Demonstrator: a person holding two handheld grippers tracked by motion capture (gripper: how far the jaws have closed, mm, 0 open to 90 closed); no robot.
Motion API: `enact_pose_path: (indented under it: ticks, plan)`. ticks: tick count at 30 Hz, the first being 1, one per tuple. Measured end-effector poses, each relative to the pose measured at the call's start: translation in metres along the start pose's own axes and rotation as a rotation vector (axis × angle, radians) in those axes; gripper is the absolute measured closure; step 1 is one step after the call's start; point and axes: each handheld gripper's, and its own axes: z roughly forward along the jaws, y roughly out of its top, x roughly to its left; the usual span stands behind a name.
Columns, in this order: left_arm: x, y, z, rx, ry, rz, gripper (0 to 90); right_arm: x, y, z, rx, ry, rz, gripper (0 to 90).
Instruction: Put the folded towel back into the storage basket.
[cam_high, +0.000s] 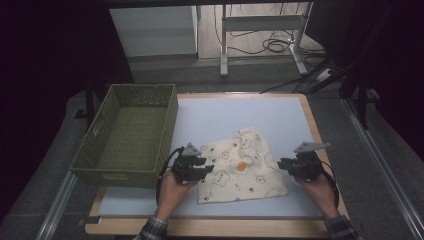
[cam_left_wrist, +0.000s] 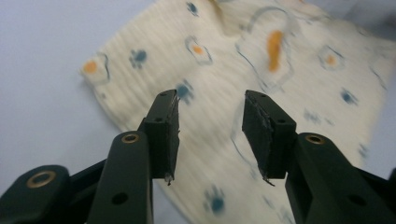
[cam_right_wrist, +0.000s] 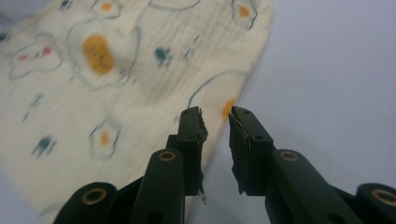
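Two grippers, left (cam_high: 206, 167) and right (cam_high: 281, 164), flank the cloth (cam_high: 243, 167) lying mid-table, jaws parted, holding nothing. Light, limp and crease-prone, it is probably best pinched at its near corners.

A pale table (cam_high: 210, 115) carries a woven green basket (cam_high: 127, 137) and a cream printed cloth (cam_high: 245, 167).

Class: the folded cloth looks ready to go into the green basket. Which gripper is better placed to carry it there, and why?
Probably the left gripper: it sits at the cloth's edge beside the basket, jaws open over the fabric. The right gripper is on the cloth's far side.
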Motion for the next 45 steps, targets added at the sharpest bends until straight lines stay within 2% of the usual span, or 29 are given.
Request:
enact_pose_path:
  ticks: [5,8,11,12,15,16,17,18,20,22,26,29,32,33,35,37,38,41,43,45]
  plan:
    - [0.015,0.015,0.022,0.009,0.061,-0.014,54.6,-0.013,0.023,0.029,0.008,-0.018,0.018,74.2]
    - [0.025,0.023,0.032,0.002,0.101,-0.025,50.0,-0.017,0.035,0.044,0.008,-0.031,0.025,74.1]
    - [0.035,0.029,0.045,0.021,0.174,-0.028,41.0,-0.020,0.044,0.060,0.018,-0.046,0.032,68.8]
    - [0.038,0.029,0.048,0.026,0.184,-0.031,38.9,-0.020,0.047,0.067,0.034,-0.061,0.028,66.3]
    - [0.046,0.026,0.061,0.066,0.206,-0.047,38.8,-0.019,0.046,0.080,0.061,-0.083,0.015,67.6]
    - [0.046,0.023,0.064,0.064,0.185,-0.051,44.9,-0.018,0.046,0.080,0.045,-0.093,0.015,75.1]
    - [0.047,0.022,0.064,0.042,0.170,-0.066,53.0,-0.018,0.045,0.079,0.042,-0.087,0.019,83.0]
    - [0.046,0.020,0.063,0.030,0.169,-0.081,59.7,-0.017,0.044,0.079,0.042,-0.074,0.027,85.3]
    - [0.046,0.021,0.062,0.038,0.123,-0.079,78.4,-0.016,0.043,0.078,0.043,-0.067,0.028,87.1]
    - [0.042,0.023,0.060,0.037,0.155,-0.037,82.9,-0.014,0.044,0.074,0.056,-0.075,0.013,87.8]
    - [0.040,0.032,0.039,-0.051,0.155,-0.031,82.9,-0.013,0.046,0.052,0.009,-0.075,0.007,87.9]
    - [0.032,0.032,0.027,-0.064,0.156,-0.016,82.6,-0.011,0.044,0.028,-0.009,-0.079,0.001,87.9]
    - [0.024,0.021,0.024,-0.003,0.119,-0.016,81.7,-0.008,0.033,0.015,0.002,-0.059,0.012,87.8]
    - [0.019,0.013,0.026,0.042,0.097,-0.020,81.3,-0.006,0.029,0.014,0.010,-0.055,0.011,87.8]
    - [0.014,0.003,0.027,0.087,0.075,-0.024,77.2,-0.001,0.013,0.013,0.046,-0.034,0.012,87.2]
    - [0.013,-0.003,0.024,0.080,0.068,-0.023,70.8,0.003,0.003,0.011,0.067,-0.026,0.003,84.3]
    - [0.014,-0.003,0.022,0.071,0.075,-0.027,65.2,0.004,0.002,0.008,0.062,-0.031,-0.004,78.9]
    - [0.022,0.009,0.013,0.017,0.101,-0.042,54.1,0.000,0.009,-0.001,0.024,-0.042,0.004,73.8]
    - [0.026,0.017,0.013,0.002,0.113,-0.034,52.0,-0.002,0.020,-0.002,0.005,-0.045,0.004,72.7]
    - [0.031,0.028,0.018,-0.004,0.120,-0.044,51.1,-0.004,0.032,0.004,-0.006,-0.042,-0.007,70.5]
